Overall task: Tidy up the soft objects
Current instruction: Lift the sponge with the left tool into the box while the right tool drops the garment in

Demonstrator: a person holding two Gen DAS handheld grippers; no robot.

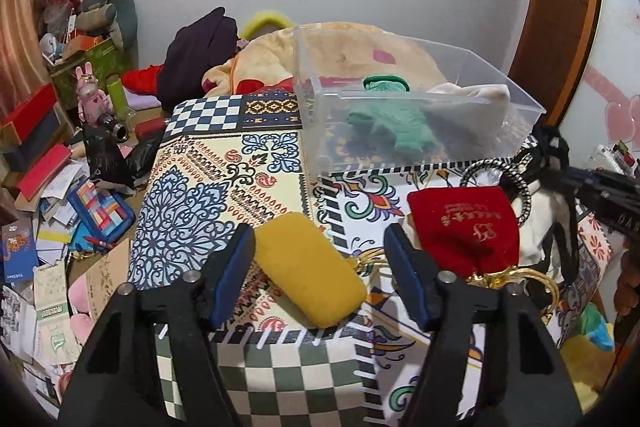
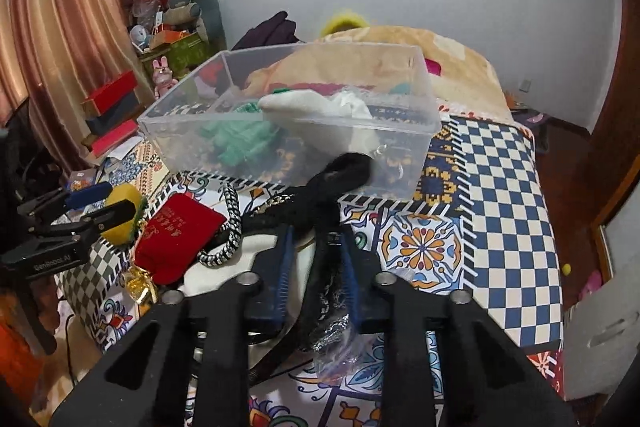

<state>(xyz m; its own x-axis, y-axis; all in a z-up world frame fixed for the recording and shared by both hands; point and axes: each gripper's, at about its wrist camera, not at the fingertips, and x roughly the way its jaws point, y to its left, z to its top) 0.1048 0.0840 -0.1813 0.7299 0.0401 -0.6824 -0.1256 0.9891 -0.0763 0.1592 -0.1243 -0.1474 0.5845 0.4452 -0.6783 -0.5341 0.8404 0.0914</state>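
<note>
A clear plastic bin (image 1: 520,95) (image 2: 424,147) stands on the patterned cloth and holds a green knit item (image 1: 396,123) (image 2: 236,139) and a white cloth (image 1: 472,103) (image 2: 316,107). My left gripper (image 1: 320,247) (image 2: 100,203) is open, its jaws on either side of a yellow sponge (image 1: 308,271) (image 2: 122,213). A red velvet pouch (image 1: 468,231) (image 2: 176,239) lies just right of it. My right gripper (image 2: 316,255) is shut on a black fabric strap (image 2: 324,203) (image 1: 556,151), lifted in front of the bin. A black-and-white braided cord (image 2: 232,227) (image 1: 520,183) lies beside the pouch.
The cloth-covered table (image 2: 508,187) extends to the right. A beige blanket (image 1: 360,43) lies behind the bin. Boxes, books and toys (image 1: 60,163) clutter the floor at left. A wooden door frame (image 1: 560,7) stands at right.
</note>
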